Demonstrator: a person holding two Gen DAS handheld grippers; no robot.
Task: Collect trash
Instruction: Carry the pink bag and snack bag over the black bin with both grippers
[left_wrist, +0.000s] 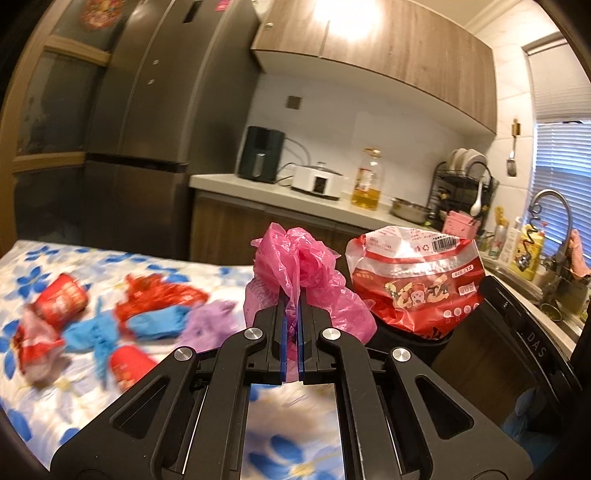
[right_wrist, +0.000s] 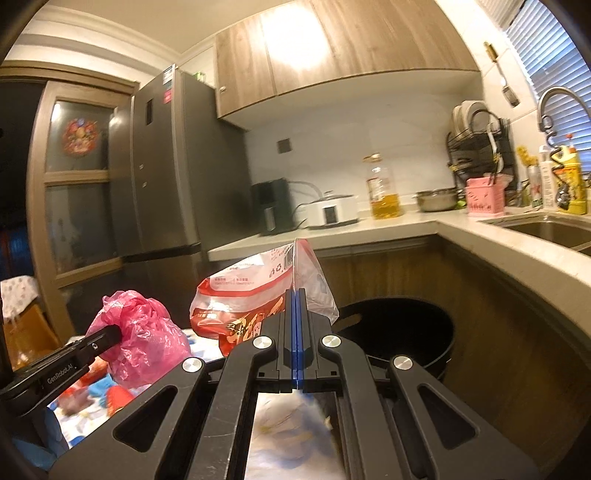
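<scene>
My left gripper (left_wrist: 292, 302) is shut on a crumpled pink plastic bag (left_wrist: 299, 273) and holds it above the table's far edge. My right gripper (right_wrist: 296, 295) is shut on the edge of a red and white snack bag (right_wrist: 255, 295), held beside a round black bin (right_wrist: 399, 332). In the left wrist view the snack bag (left_wrist: 417, 280) hangs over the bin (left_wrist: 410, 343). In the right wrist view the pink bag (right_wrist: 140, 332) and left gripper (right_wrist: 114, 334) show at the left. Several pieces of trash lie on the floral tablecloth (left_wrist: 44, 413): red cups (left_wrist: 62, 299), blue gloves (left_wrist: 122, 328), a purple glove (left_wrist: 214, 321).
A kitchen counter (right_wrist: 406, 225) runs behind with an air fryer (left_wrist: 260, 153), a white cooker (left_wrist: 319, 181), an oil bottle (left_wrist: 367, 181), a dish rack (left_wrist: 461, 181) and a sink (right_wrist: 546, 229). A tall fridge (left_wrist: 155, 129) stands at the left.
</scene>
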